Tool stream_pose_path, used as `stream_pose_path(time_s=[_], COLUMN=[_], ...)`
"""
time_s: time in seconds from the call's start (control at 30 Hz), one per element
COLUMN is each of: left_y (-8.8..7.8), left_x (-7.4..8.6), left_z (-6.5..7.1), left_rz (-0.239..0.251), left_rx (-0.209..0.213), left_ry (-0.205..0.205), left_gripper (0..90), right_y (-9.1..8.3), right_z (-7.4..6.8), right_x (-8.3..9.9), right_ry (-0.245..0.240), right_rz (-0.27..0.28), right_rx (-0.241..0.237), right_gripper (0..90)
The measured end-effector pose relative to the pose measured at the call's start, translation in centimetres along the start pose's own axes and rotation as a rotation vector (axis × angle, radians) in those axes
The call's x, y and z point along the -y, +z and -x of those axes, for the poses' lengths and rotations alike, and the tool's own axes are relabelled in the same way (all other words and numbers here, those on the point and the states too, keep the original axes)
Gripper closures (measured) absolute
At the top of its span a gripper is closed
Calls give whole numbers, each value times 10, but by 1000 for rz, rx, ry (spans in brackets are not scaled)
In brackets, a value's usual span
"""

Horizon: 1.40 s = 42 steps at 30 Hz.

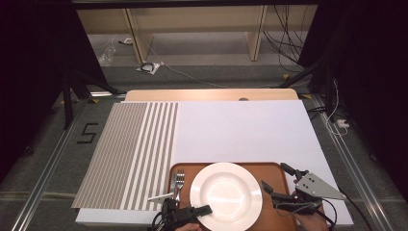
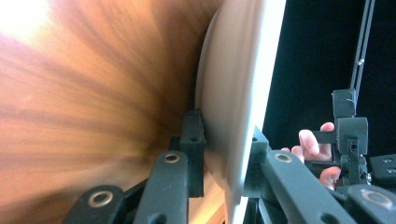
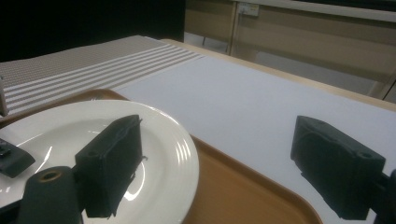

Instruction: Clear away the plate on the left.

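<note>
1. Striped placemat on the far left, flat on the white table cover; not involved, I keep clear of it.
2. Fork lies on the left strip of the brown tray, just beside the plate, tines pointing away from me. Don't knock it when the plate moves.
3. My left gripper is at the near-left rim of the white plate. In the left gripper view the jaws are pinched on the plate rim, one pad under, one on top. Grip looks shallow, edge only.
4. Plate sits in the middle of the tray, near my edge of the table.
5. Step in hand, my guess: lifting or shifting the plate by its rim. To do it well: keep the squeeze firm, lift slowly and level, since a one-sided rim hold will let the plate tip or slide out.
6. My right gripper is just right of the plate, jaws spread wide, holding nothing. The right gripper view shows one jaw over the plate rim, the other over the tray.
7. Best support: bring the right gripper onto the opposite rim before raising further.
</note>
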<state>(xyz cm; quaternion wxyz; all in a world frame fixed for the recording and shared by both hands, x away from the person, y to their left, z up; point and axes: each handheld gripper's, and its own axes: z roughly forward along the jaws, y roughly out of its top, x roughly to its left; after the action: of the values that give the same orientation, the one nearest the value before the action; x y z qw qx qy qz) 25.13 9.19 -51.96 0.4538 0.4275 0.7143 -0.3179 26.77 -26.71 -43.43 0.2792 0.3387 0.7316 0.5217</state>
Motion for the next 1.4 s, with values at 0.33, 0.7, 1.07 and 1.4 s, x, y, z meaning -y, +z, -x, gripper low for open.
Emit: stream_pose_path(time_s=[0.33,0.7,1.07,1.4], left_y=[4,3,0,-5], left_x=[3,4,1,-5], left_z=[0,-2,3,8], left_rz=[-20,-15,-28,-27], left_rx=[3,-24,-13,-50], left_ry=[6,31,82,162], left_gripper=[765,766,610,497], right_y=[0,0,-1,-1], right_z=[0,0,0,0], right_x=[0,0,0,0], right_ry=[-2,-3,-2,-2], right_rz=[1,2,3,6], right_rx=[0,0,0,-2], right_gripper=[173,173,174,173])
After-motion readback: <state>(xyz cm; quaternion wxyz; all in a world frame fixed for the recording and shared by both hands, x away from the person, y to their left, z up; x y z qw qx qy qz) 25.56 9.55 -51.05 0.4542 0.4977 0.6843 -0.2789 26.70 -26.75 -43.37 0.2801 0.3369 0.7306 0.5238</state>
